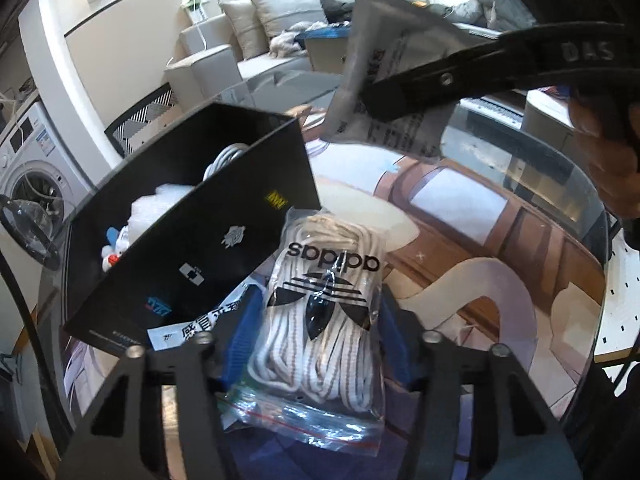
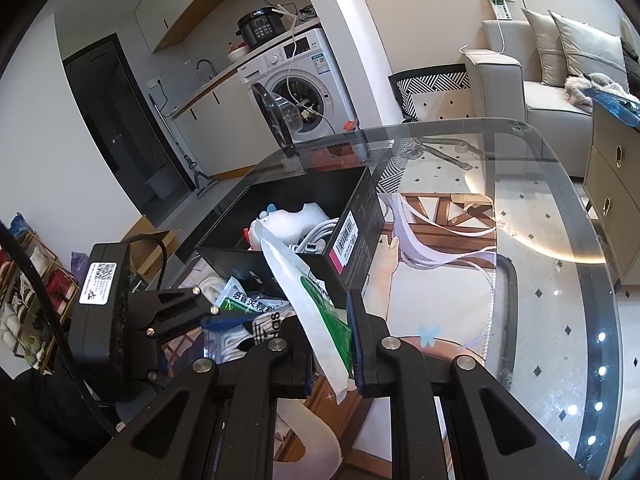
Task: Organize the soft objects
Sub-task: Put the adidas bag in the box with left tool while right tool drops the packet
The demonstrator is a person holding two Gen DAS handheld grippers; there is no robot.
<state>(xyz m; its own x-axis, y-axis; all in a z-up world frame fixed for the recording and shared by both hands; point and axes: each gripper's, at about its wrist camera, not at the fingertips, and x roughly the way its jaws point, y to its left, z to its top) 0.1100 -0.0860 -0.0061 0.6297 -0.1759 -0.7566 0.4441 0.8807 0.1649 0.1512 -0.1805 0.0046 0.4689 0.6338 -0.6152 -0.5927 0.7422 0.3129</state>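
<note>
My left gripper [image 1: 316,344] pinches the bag of laces [image 1: 320,320] on the glass table [image 1: 520,216] beside the black box [image 1: 192,248]; it feels light, squashy, slippery, best gripped mid-bundle. My right gripper [image 2: 332,344] clamps a flimsy sachet [image 2: 316,312].

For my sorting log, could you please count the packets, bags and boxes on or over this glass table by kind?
Medicine sachets: 2 (one in the right gripper, one lying by the black box)
Bag of laces: 1
Black box: 1
Total: 4
</note>
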